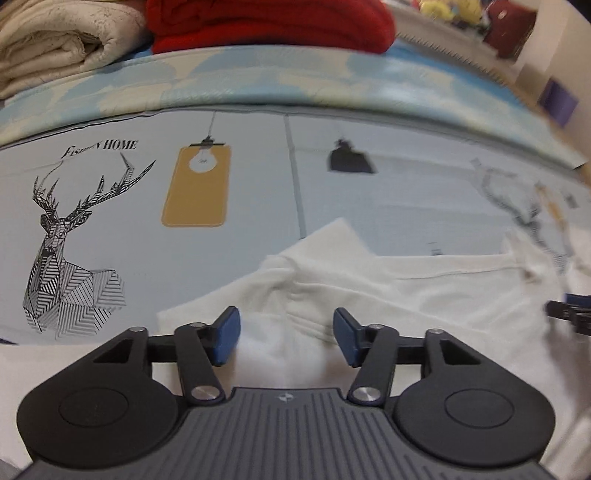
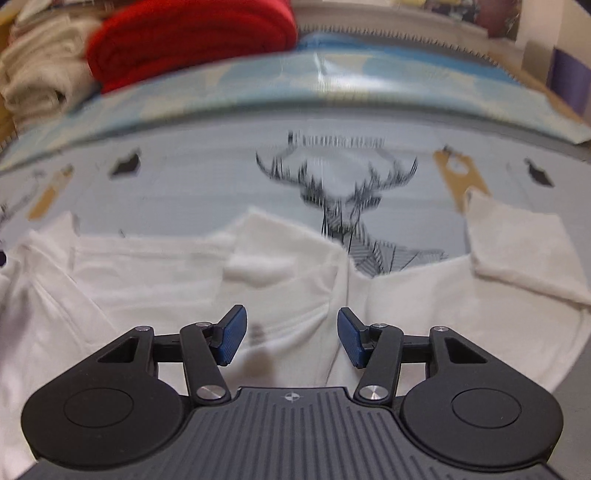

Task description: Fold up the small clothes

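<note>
A white garment (image 1: 424,291) lies spread on a pale blue-grey mat (image 1: 140,236) printed with deer and lamps. My left gripper (image 1: 286,332) hovers over a rumpled part of it near its left side, blue pads apart and nothing pinched between them. The tip of the other gripper (image 1: 569,314) shows at the right edge of the left wrist view. In the right wrist view the same white garment (image 2: 147,273) fills the lower half, with a sleeve (image 2: 524,251) folded out at the right. My right gripper (image 2: 291,332) stands open over a crease in the cloth.
At the back left, a folded red cloth (image 1: 266,26) sits beside a folded cream blanket (image 1: 55,44). A light blue patterned sheet (image 1: 295,77) borders the mat's far side. Both views are blurred.
</note>
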The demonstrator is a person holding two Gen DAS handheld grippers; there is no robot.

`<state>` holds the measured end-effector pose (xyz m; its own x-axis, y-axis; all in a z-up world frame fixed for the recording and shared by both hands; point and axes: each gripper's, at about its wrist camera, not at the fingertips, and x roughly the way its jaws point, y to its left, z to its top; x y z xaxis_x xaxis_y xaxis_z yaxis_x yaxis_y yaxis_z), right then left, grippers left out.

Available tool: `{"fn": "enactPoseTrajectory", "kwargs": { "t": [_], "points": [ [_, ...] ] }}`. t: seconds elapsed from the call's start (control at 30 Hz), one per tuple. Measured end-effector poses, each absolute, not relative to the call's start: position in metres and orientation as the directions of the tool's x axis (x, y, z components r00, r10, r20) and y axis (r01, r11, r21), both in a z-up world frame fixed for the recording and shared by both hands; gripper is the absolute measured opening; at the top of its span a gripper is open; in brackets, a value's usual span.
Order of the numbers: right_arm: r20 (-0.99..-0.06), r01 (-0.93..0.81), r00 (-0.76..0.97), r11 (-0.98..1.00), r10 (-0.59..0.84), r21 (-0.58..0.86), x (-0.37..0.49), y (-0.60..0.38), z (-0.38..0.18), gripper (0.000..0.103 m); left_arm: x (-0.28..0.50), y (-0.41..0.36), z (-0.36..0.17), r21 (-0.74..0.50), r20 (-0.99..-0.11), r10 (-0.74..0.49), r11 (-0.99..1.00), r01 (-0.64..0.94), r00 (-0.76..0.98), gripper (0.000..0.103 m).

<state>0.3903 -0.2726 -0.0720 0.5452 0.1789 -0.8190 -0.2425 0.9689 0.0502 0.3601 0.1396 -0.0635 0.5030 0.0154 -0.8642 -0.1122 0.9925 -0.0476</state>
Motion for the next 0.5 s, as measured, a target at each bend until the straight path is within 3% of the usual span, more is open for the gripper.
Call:
{"fn": "enactPoseTrajectory", "kwargs": {
  "t": [0.1, 0.17, 0.23, 0.3, 0.5],
  "points": [
    [-0.812, -0.248, 0.556, 0.968, 0.175, 0.038, 0.397, -0.267, -0.078, 0.058, 0.373, 0.142, -0.079, 0.024, -0.882, 0.074, 0.993, -0.113, 0.465, 0.069],
    [-0.808, -0.23, 0.565, 0.972, 0.165, 0.038, 0.404, -0.264, -0.075, 0.052, 0.377, 0.145, -0.084, 0.031, -0.878, 0.072, 0.995, -0.095, 0.474, 0.069],
    [-0.799, -0.21, 0.579, 0.977, 0.161, 0.045, 0.411, -0.265, -0.074, 0.035, 0.383, 0.15, -0.084, -0.002, -0.868, 0.042, 0.996, -0.088, 0.496, 0.047],
    [-0.796, -0.203, 0.581, 0.977, 0.171, 0.062, 0.417, -0.267, -0.075, 0.02, 0.39, 0.151, -0.08, -0.011, -0.861, 0.032, 0.996, -0.083, 0.507, 0.009],
    [-0.757, -0.183, 0.632, 0.981, 0.168, 0.065, 0.433, -0.263, -0.065, 0.013, 0.407, 0.152, -0.07, -0.004, -0.821, 0.053, 0.995, -0.099, 0.569, 0.007]
  ]
}}
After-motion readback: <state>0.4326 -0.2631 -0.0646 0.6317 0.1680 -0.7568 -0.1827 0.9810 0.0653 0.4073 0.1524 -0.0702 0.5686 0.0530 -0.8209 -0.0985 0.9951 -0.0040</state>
